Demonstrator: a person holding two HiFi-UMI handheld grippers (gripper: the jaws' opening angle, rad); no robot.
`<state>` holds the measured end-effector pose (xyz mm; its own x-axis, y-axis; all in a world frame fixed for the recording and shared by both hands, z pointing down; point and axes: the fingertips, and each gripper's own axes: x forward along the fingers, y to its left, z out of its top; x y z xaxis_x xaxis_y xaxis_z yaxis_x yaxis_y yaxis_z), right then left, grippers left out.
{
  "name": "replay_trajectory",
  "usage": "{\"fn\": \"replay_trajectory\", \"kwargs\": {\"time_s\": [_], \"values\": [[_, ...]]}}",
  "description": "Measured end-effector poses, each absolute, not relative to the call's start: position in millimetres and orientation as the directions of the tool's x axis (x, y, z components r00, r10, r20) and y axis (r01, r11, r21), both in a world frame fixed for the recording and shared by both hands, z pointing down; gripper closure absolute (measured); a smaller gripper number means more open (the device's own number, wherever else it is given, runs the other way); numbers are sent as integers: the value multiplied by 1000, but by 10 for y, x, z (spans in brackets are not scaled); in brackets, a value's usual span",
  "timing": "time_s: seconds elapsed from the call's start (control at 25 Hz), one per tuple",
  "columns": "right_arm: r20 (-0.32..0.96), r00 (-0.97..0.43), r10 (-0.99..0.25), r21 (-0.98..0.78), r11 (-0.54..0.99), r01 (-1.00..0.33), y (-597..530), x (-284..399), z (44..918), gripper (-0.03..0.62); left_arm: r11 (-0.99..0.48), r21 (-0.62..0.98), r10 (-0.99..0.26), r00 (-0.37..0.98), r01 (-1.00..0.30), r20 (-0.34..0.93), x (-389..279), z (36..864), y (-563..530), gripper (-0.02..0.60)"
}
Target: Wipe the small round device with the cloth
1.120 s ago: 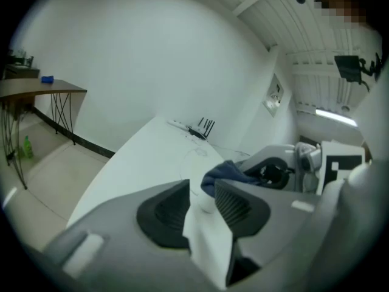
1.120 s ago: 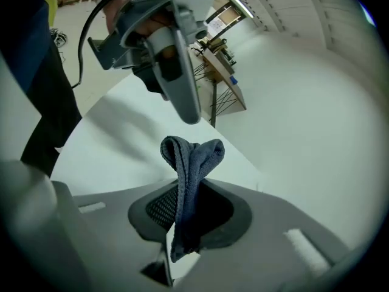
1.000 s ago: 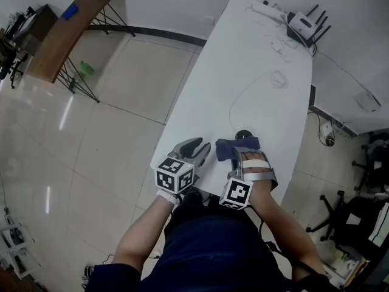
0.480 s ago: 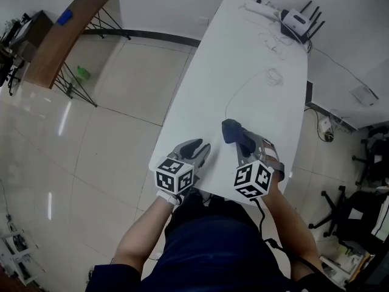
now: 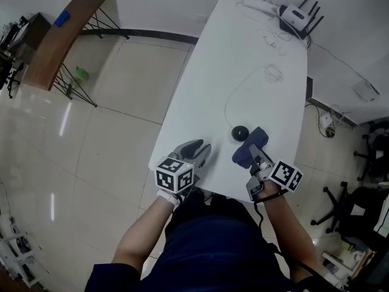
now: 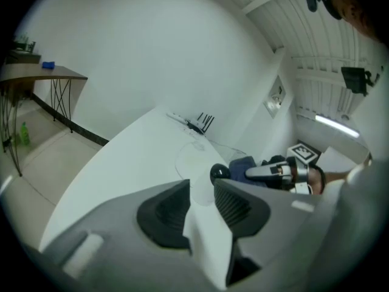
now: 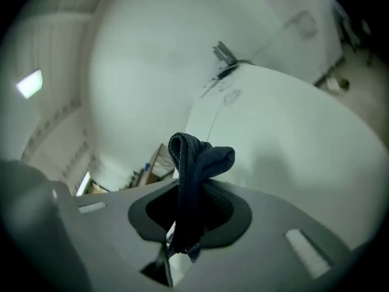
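White tabletop [image 5: 243, 53] is stretching away from the person, with both tools sitting at its near end. Nearest, by the left of that end, the left gripper [image 5: 197, 149] is hovering low, its jaws standing apart with only bare table showing through the gap. To its right, the right gripper [image 5: 256, 158] is clamping a dark blue cloth [image 5: 249, 146]; its own view shows the folded fabric sticking up out of the pinching jaws.

Just past the cloth's bunched end, a little to its left, the small round device [image 5: 240, 132] is lying black on the table. Whether fabric and device are touching I cannot tell. A thin cable [image 5: 226, 108] is trailing from it toward the far end.

I judge that the coming wipe is calling for a short push forward and leftward from the right gripper, which is much the nearer of the two; the left is sitting well apart to the side, free to steady the device.

Farthest off, a router [image 5: 299, 18] is standing at the table's end.
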<state>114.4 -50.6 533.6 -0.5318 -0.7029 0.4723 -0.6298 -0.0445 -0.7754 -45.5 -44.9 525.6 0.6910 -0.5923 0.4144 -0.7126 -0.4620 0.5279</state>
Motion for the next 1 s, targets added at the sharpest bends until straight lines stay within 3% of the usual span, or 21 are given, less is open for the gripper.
{"fn": "replay_trajectory", "kwargs": {"time_s": [0.12,0.28,0.48,1.0], "values": [[392,-494,-776,-889,-182,-419,-355,1034,5438,522,-466,529,-587,696,-709,414,-439,5248,-450,457],[359,-546,-757,-926,-218,-308,-144,663,5548,522,-468,531,-583,698,-707,416,-450,5242,-416,457],[307,-693,-653,-949,-154,-275,-73,211,5519,522,-457,532,-590,690,-713,419,-513,5250,-422,457],[369,-637,-677,-918,-157,-365,-17,653,5678,522,-454,544,-580,697,-706,421,-493,5307,-438,460]]}}
